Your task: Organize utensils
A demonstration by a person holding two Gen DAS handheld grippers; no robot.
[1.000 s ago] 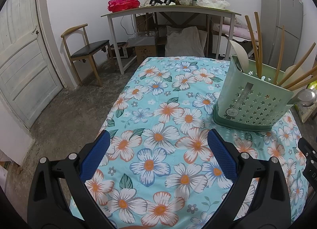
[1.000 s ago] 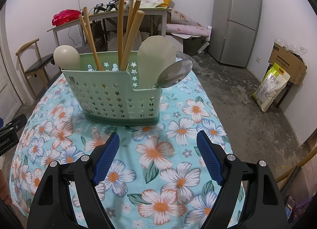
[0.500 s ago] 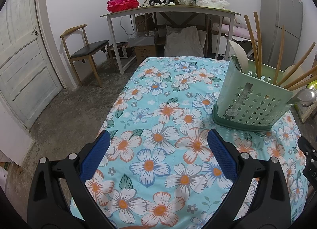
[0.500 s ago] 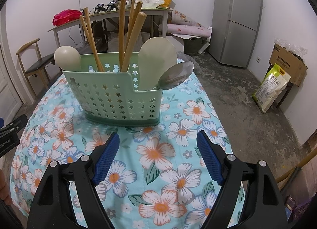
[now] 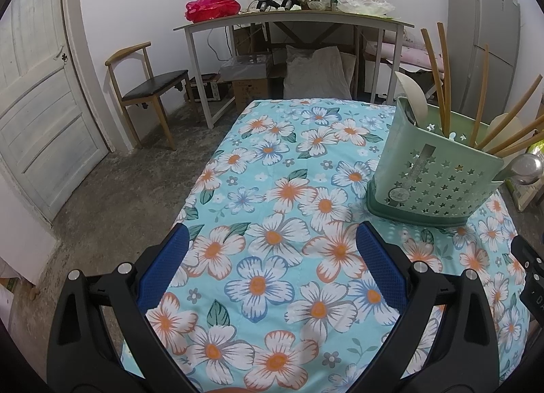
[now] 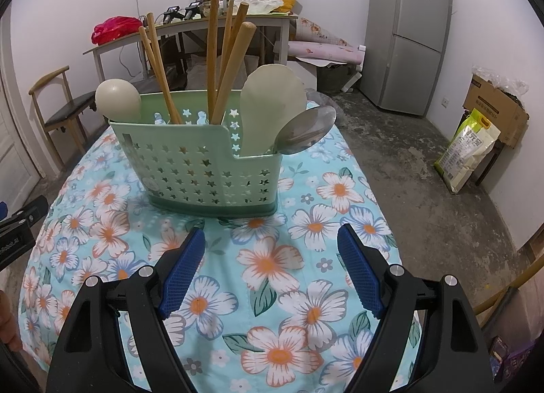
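I'm seeing each claw, left claw (image 5: 270,240) and right claw (image 6: 271,240), wearing black plastic arms, silver screws and blue textured pads (image 6: 183,274).

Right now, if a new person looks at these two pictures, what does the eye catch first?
First the green utensil holder, standing upright on the flowered tablecloth and full of wooden sticks, pale spoons and a metal spoon. Next, the blue fingers of the right gripper, spread open and empty before it; the left gripper is likewise open over bare cloth.
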